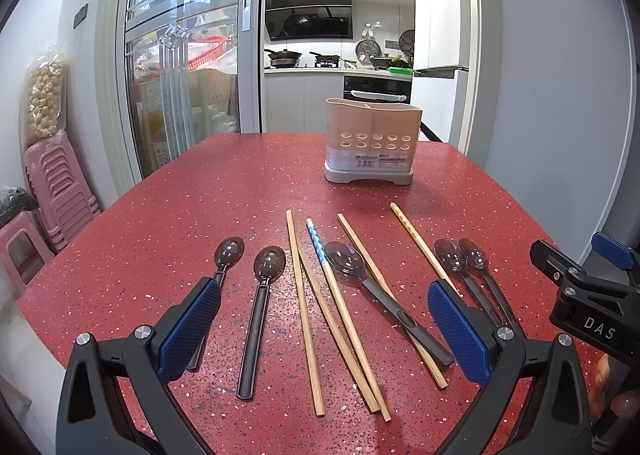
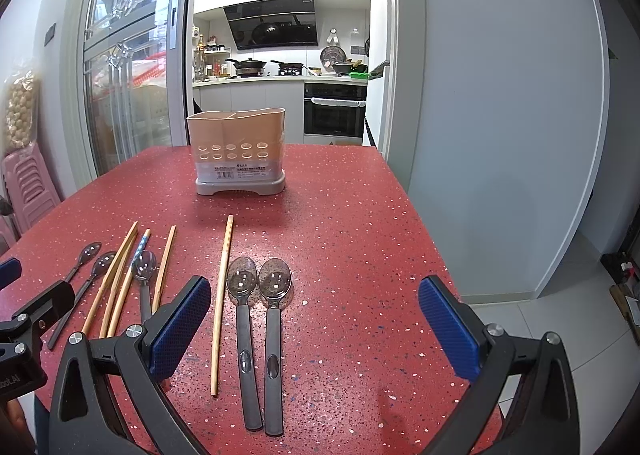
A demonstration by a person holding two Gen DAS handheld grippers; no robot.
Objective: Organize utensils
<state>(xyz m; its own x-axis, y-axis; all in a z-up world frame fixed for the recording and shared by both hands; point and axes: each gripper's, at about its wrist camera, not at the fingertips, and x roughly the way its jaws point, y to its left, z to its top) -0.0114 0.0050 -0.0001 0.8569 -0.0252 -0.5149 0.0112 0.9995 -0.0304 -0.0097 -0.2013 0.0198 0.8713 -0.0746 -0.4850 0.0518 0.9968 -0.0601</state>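
- Spanning both views, the red speckled table (image 1: 160,215) carries everything; nothing has gone into storage yet.
- Standing at the far middle, the beige utensil holder (image 1: 373,123) has two open-topped compartments and looks light, so a careless drop-in could tip it.
- Hovering near, the left gripper (image 1: 324,319) has its jaws spread wide and empty over the chopsticks; the right gripper (image 2: 314,319) is likewise spread and empty over two spoons.
- Lying side by side, the right pair of spoons (image 2: 258,319) look like light, slick plastic; the flat dark handles offer the best hold.
- Fanned near centre, the chopsticks (image 1: 308,319) are thin, stiff and prone to rolling; pinching mid-length seems safest.
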